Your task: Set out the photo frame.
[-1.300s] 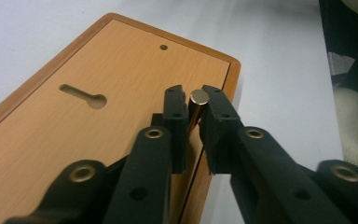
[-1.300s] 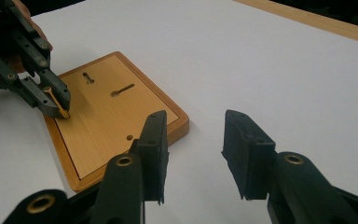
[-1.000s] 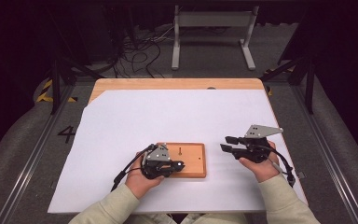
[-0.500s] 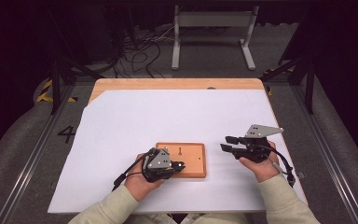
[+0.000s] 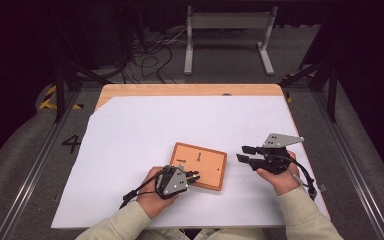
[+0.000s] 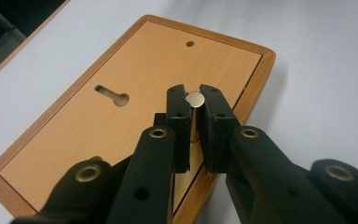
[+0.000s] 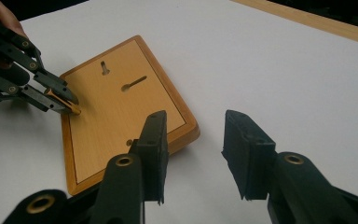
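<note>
- Firmly, the left gripper [image 6: 195, 122] clenched a small metal pin [image 6: 195, 99] over the wooden board [image 6: 98, 121].
- Nearby, the right gripper [image 7: 193, 154] hovered with jaws spread, grasping nothing.

Both grippers are black, their linked arms studded with brass-ringed holes (clearest up close). The right gripper [image 5: 245, 154] carries a grey three-cornered plate. Black cables trail back; sleeves [image 5: 120, 225] look pale beige, perhaps cream.

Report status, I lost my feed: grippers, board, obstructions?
Left gripper shut on brass pin over wooden board. Right gripper open, beside board, empty. Nothing in the way.
</note>
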The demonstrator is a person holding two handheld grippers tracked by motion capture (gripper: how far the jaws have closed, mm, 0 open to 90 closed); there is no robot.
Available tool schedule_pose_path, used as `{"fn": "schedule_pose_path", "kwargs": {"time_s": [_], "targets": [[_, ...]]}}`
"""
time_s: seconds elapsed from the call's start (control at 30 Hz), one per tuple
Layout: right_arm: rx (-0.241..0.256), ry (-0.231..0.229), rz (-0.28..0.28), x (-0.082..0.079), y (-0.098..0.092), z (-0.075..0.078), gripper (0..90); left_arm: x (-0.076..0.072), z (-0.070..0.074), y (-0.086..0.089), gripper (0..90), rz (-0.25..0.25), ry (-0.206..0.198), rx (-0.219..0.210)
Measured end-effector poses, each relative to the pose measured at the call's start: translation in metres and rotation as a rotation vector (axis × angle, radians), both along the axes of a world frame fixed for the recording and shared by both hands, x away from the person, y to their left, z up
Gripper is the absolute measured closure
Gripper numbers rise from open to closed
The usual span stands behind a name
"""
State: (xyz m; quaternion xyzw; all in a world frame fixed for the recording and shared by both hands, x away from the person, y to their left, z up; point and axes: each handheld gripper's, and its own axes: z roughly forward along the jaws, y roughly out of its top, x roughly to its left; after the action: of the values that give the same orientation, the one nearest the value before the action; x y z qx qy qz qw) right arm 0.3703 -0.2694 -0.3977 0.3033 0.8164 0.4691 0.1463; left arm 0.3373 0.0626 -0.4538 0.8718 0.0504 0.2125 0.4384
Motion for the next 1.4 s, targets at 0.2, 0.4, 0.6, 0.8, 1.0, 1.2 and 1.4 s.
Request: {"fn": "schedule_pose_path", "kwargs": {"time_s": [0.2,0.4,0.6,0.8,1.0,1.2,1.4], "targets": [[0.002,-0.002,0.003,-0.001,0.001,0.001,60.3,-0.005,-0.002,0.005,83.4,-0.028,-0.004,-0.003],[-0.006,0.007,0.026,-0.002,0.006,0.002,59.4,-0.011,-0.005,0.007,83.7,-0.079,-0.101,0.028],[-0.024,0.035,0.051,0.0,0.013,0.002,55.0,-0.015,-0.006,0.008,83.8,-0.108,-0.157,0.049],[-0.028,0.088,0.087,0.007,0.025,0.0,44.2,-0.016,-0.007,0.008,83.9,-0.113,-0.172,0.057],[-0.022,0.227,0.097,0.021,0.041,-0.008,33.1,-0.017,-0.006,0.009,83.9,-0.127,-0.173,0.059],[-0.041,0.301,0.104,0.032,0.06,-0.018,27.1,-0.017,-0.006,0.009,83.9,-0.13,-0.18,0.069],[-0.019,0.368,0.113,0.041,0.067,-0.028,24.5,-0.017,-0.006,0.009,83.8,-0.131,-0.17,0.064]]}}
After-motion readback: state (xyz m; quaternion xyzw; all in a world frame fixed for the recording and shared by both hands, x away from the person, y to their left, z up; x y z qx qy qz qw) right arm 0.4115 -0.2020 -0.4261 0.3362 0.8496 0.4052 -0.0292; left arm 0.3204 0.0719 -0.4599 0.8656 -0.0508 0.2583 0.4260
